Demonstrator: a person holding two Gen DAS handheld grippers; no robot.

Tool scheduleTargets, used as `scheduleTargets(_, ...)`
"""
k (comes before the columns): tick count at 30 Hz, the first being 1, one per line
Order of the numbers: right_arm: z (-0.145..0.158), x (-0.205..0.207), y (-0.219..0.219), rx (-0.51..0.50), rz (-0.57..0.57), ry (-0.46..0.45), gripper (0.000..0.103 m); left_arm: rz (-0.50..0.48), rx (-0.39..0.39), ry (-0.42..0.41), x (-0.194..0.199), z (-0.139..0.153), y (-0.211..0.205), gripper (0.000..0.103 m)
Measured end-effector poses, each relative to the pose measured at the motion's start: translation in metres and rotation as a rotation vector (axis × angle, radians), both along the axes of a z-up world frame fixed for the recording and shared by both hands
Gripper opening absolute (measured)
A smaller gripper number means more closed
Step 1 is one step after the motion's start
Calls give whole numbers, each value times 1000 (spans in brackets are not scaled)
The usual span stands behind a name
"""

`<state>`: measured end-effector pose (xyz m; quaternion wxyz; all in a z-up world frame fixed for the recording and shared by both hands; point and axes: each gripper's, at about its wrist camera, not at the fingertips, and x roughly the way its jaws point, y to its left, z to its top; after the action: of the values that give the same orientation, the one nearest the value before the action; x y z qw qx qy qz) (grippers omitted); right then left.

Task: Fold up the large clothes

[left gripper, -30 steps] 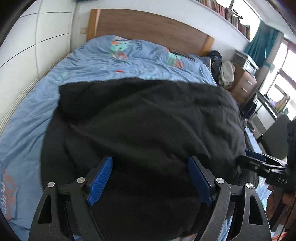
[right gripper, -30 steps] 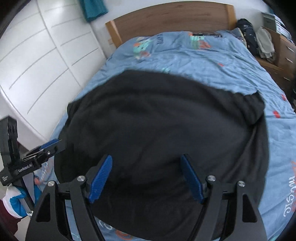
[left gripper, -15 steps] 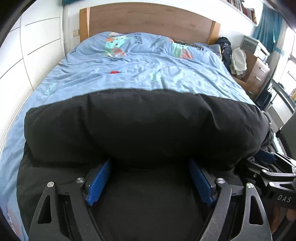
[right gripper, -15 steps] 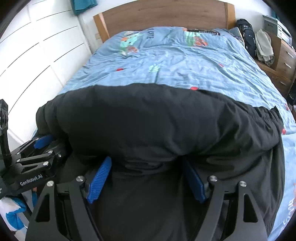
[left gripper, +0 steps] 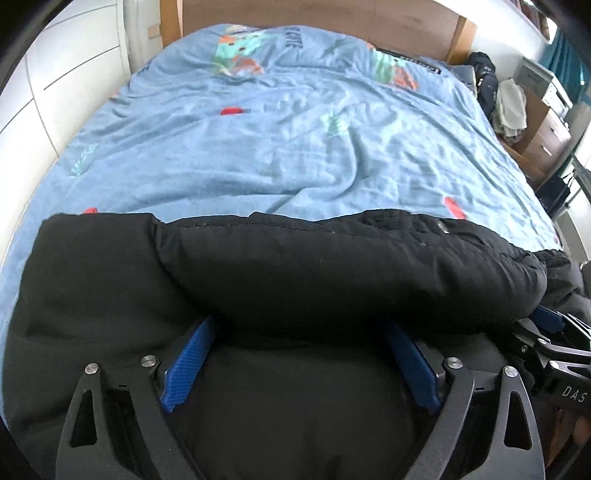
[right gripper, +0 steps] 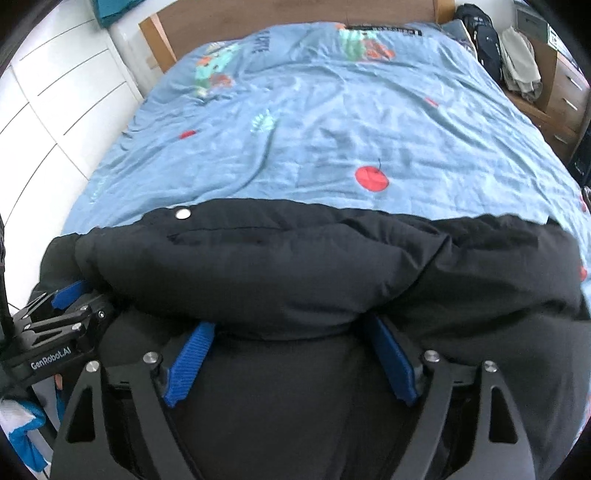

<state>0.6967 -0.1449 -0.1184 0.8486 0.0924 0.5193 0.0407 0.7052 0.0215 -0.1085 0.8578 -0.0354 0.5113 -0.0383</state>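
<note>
The black jacket (left gripper: 332,273) lies as a folded roll, its length running three to nine o'clock, bulging between both my left gripper (left gripper: 299,354) and right gripper (right gripper: 291,350), whose jaws have just been spreading wide, pads off it.

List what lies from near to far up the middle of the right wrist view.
right gripper → black padded coat → red apple print on the blue duvet → wooden headboard.

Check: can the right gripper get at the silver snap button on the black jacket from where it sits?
Probably yes. The snap button lies exposed on the black jacket at its far left edge, uncovered. The right gripper, jaws just opened around the fold, must lift clear and cross the puffy bulk.
</note>
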Motion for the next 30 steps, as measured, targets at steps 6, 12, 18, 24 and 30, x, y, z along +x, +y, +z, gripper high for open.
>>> scheduleTargets(6, -17, 12, -4, -3, 2, 16, 89, 14, 13, 15, 6, -13, -1, 98)
scheduleTargets(12, -6, 9, -38, 16, -41, 49, 89, 17, -18, 65, 10, 0, 23, 98)
scheduleTargets(18, 5, -15, -112, -62, -235, 101, 89, 164, 33, 116, 1, 15, 85, 97)
scheduleTargets(24, 43, -51, -136, -88, -266, 33, 89, 242, 28, 67, -30, 39, 133, 96)
scheduleTargets(30, 56, -84, -86, -10, -109, -13, 89, 161, -88, 55, -66, 39, 127, 96)
